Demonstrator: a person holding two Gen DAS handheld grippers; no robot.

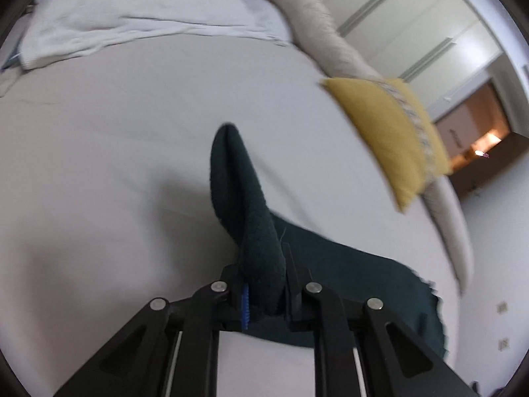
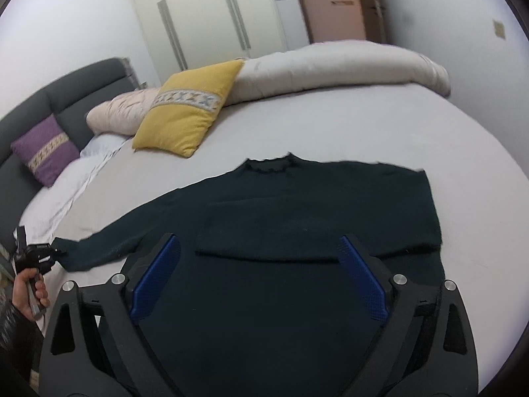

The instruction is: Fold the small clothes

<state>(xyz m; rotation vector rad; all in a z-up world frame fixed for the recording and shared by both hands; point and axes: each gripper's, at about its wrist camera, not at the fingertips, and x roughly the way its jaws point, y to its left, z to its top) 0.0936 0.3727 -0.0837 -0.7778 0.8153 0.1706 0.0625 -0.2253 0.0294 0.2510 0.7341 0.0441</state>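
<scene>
A dark green sweater (image 2: 297, 218) lies flat on the pale bed sheet (image 2: 363, 132), collar away from me. One sleeve is folded across its chest. The other sleeve (image 2: 109, 244) stretches out to the left. My left gripper (image 1: 264, 284) is shut on the cuff end of that sleeve (image 1: 244, 205), which stands up between the jaws. The right wrist view shows the same gripper (image 2: 49, 251) at the far left, held by a hand (image 2: 26, 291). My right gripper (image 2: 259, 239) hovers over the sweater's lower body with its blue pads (image 2: 155, 281) wide open and nothing between them.
A yellow cushion (image 2: 188, 106) and a rolled beige duvet (image 2: 330, 66) lie along the far side of the bed. A purple cushion (image 2: 46, 152) leans on the grey headboard (image 2: 82, 86). A white pillow (image 1: 132, 23) is beyond the sleeve. Wardrobe doors (image 2: 205, 16) stand behind.
</scene>
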